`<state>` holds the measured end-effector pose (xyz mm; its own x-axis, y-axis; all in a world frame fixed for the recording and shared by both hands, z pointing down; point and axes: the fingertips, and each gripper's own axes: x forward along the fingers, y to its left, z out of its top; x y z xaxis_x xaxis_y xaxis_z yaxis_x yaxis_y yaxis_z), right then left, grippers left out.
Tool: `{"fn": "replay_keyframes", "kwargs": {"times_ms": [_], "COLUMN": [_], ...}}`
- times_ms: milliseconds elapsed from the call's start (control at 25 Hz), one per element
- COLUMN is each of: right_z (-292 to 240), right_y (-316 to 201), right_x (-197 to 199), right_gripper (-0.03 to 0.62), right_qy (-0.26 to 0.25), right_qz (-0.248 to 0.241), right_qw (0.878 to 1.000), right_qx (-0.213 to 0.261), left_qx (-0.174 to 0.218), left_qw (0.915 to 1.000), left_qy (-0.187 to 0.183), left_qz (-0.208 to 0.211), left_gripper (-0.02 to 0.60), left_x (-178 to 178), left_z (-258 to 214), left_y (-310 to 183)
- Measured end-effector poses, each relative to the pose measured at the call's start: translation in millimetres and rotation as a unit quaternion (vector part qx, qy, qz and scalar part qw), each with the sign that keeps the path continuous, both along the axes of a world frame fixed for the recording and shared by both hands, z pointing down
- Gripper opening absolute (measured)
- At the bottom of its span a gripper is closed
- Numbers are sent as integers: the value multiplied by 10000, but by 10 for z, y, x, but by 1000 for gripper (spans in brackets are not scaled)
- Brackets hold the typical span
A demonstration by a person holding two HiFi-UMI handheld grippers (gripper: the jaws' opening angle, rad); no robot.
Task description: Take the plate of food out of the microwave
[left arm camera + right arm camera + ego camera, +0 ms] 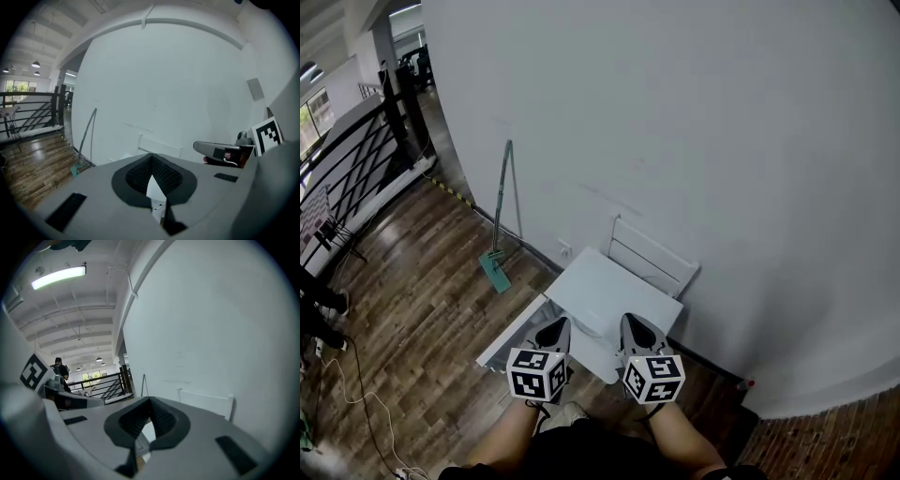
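Plate of food: its place cannot be told; left gripper (555,330) and right gripper (636,328) hover side by side over a white table's (609,286) near edge, jaws pressed together, holding nothing

White wall (675,112); wood floor (412,309); mop (495,272) leaning; black railing (356,159).

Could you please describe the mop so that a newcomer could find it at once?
Start at the big white wall. Left of the white chair, the mop leans on it, the only long-handled thing with a teal head.
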<state>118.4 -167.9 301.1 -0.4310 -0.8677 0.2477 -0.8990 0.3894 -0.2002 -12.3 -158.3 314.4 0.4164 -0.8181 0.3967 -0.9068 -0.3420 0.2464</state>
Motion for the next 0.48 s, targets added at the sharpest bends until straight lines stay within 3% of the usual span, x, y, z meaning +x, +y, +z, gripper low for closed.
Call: {"fn": "replay_keyframes", "kwargs": {"times_ms": [240,480], "right_z": [3,107], "right_y": [-197,-322], "right_x": [-186,-348], "right_gripper": [13,14], "right_qy": [103,253], "right_qz": [-136,-465], "right_qw": [9999,9986], "right_qx": [-15,-75], "left_qx": [-134,-295], "left_qw": [9997,9978], "left_qy": [182,433], "left_qz": [-62,-394], "left_gripper": [-2,-2], "left_x": [-134,-307], "left_z": [110,262], "left_y": [-197,-227]}}
